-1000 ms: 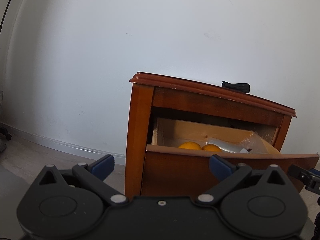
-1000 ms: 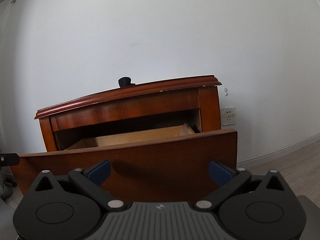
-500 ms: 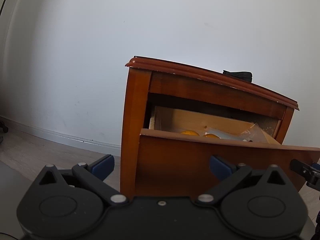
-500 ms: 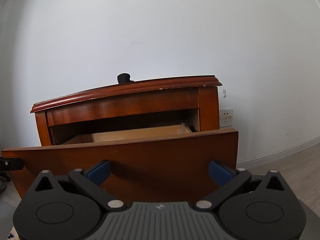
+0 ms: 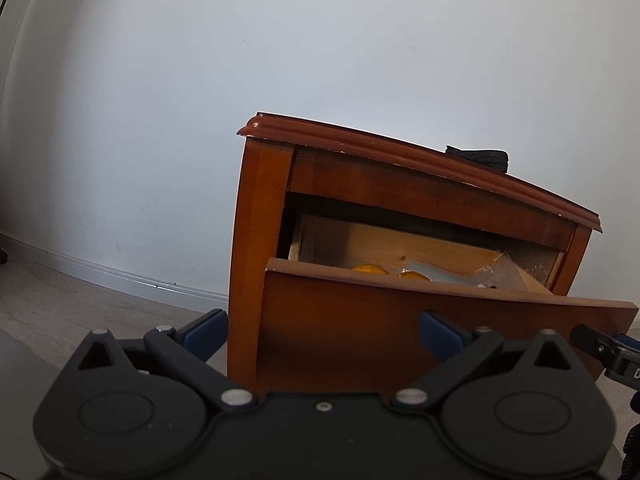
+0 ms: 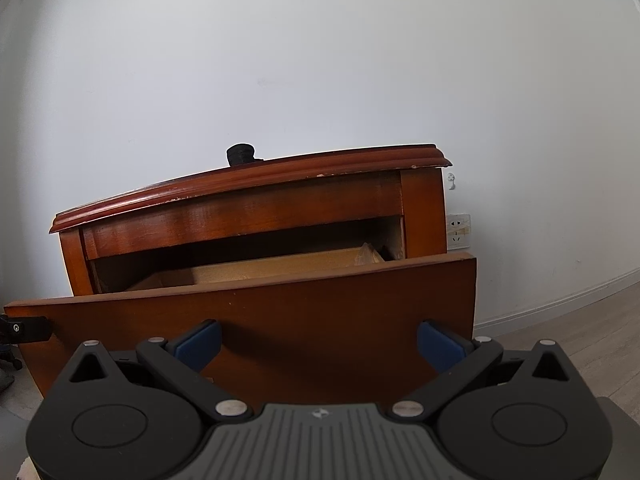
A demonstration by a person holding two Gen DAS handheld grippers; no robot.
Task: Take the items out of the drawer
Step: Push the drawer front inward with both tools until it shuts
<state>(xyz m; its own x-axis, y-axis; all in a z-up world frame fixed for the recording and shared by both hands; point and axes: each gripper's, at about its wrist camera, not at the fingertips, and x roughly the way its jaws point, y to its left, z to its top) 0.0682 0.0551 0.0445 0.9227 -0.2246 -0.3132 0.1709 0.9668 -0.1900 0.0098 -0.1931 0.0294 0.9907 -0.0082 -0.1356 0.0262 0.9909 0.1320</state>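
Observation:
A brown wooden nightstand (image 5: 264, 208) has its top drawer (image 5: 400, 312) pulled out. Two orange fruits (image 5: 370, 269) and a clear plastic bag (image 5: 480, 270) show just over the drawer front in the left wrist view. My left gripper (image 5: 323, 330) is open and empty, low in front of the drawer's left end. My right gripper (image 6: 318, 340) is open and empty before the drawer front (image 6: 280, 320); there only the bare wooden inside (image 6: 280, 266) shows. The right gripper's tip shows at the left wrist view's right edge (image 5: 600, 346).
A black round object (image 6: 240, 155) lies on the nightstand top, also in the left wrist view (image 5: 478, 156). A white wall stands behind, with a socket (image 6: 458, 231) to the right. Light wood floor (image 5: 80, 304) and a baseboard run along both sides.
Both grippers have sunk lower and drawn nearer the drawer front, so less of the drawer's inside shows. Both stay open. The drawer and its contents have not moved.

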